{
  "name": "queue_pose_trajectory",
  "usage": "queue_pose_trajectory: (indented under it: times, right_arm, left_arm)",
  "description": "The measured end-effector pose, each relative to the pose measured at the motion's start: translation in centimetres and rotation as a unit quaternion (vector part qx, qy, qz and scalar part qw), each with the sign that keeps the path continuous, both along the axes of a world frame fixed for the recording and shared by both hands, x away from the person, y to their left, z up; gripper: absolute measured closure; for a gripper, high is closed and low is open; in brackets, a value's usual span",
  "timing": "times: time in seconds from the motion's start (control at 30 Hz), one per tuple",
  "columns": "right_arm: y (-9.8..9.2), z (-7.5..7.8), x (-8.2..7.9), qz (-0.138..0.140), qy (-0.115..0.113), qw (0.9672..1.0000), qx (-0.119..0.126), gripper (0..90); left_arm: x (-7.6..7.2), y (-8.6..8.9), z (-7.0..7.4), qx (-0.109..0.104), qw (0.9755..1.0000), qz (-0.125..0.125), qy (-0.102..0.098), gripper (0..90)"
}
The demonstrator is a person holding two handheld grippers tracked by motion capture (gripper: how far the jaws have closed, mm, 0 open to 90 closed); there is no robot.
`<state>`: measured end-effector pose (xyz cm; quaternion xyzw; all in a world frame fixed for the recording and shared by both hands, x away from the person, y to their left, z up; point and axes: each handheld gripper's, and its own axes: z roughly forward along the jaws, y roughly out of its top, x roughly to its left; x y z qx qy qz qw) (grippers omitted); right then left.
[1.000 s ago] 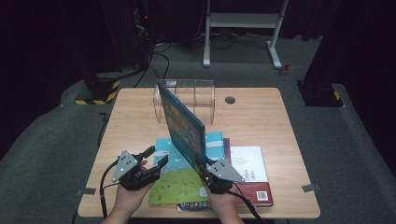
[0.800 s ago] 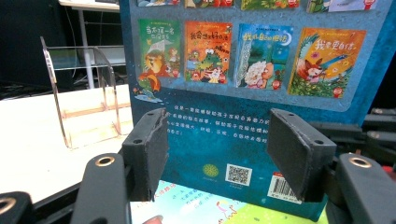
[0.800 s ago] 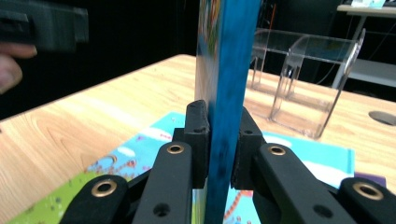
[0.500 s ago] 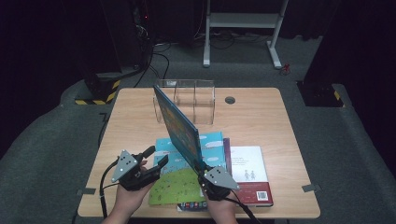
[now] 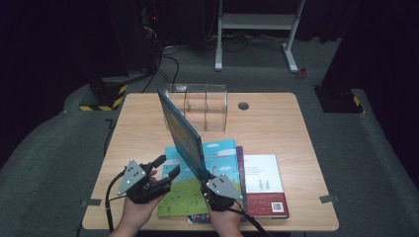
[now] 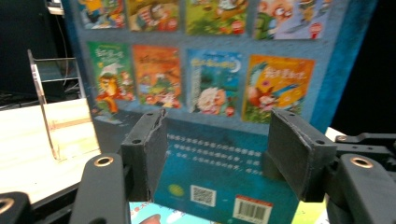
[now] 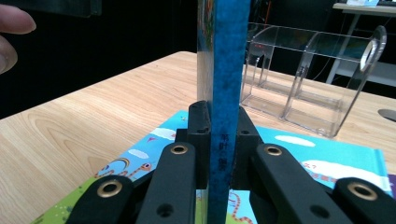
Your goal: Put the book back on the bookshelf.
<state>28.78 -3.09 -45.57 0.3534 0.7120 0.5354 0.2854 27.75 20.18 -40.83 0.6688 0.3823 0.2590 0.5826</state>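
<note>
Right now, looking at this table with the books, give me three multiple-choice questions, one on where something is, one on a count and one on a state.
1. Where is the clear plastic divided rack?
A. at the table's far edge
B. on the floor
C. on the book pile

2. How many hand-held grippers are there?
A. one
B. two
C. three

3. How is the thin blue picture book held?
A. lying flat
B. upright, clamped at its spine by the right hand-held gripper
C. inside the rack

Answers:
1 A, it stands beyond the books.
2 B, the left hand-held gripper and the right.
3 B, the right gripper view shows jaws pressing both sides.
</note>
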Motion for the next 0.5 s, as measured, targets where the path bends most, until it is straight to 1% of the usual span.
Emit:
queue_pose_trajectory:
  times: [0.03, 0.07, 0.1, 0.33, 0.37, 0.47, 0.5]
  right_arm:
    - [0.1, 0.0, 0.0, -0.001, 0.0, 1.0, 0.002, 82.5]
    - [0.3, 0.0, 0.0, 0.0, 0.001, 1.0, 0.001, 82.5]
    - [0.6, -0.1, 0.0, -0.001, 0.001, 1.0, 0.001, 82.4]
    - [1.4, -0.3, -0.1, -0.001, 0.003, 1.0, 0.006, 82.3]
    - [1.4, -0.3, -0.1, -0.002, 0.003, 1.0, 0.006, 82.2]
    - [1.8, -0.4, -0.1, 0.0, 0.003, 1.0, 0.007, 82.2]
    - [2.0, -0.4, -0.1, 0.002, 0.003, 1.0, 0.008, 82.2]
  left_arm:
    - [-0.1, -0.1, 0.1, -0.002, 1.0, -0.002, 0.001, 38.0]
    - [-0.1, -0.1, 0.2, 0.0, 1.0, -0.004, -0.001, 37.9]
    - [-0.2, -0.3, 0.3, -0.003, 1.0, -0.007, -0.001, 37.6]
    - [-0.6, -0.9, 0.7, -0.005, 0.9998, -0.016, -0.006, 35.6]
    - [-0.7, -1.0, 0.8, -0.008, 0.9998, -0.017, -0.006, 34.9]
    - [-0.8, -1.4, 0.9, -0.008, 0.9998, -0.018, -0.006, 31.5]
    - [-0.8, -1.6, 1.0, -0.011, 0.9998, -0.017, -0.006, 29.3]
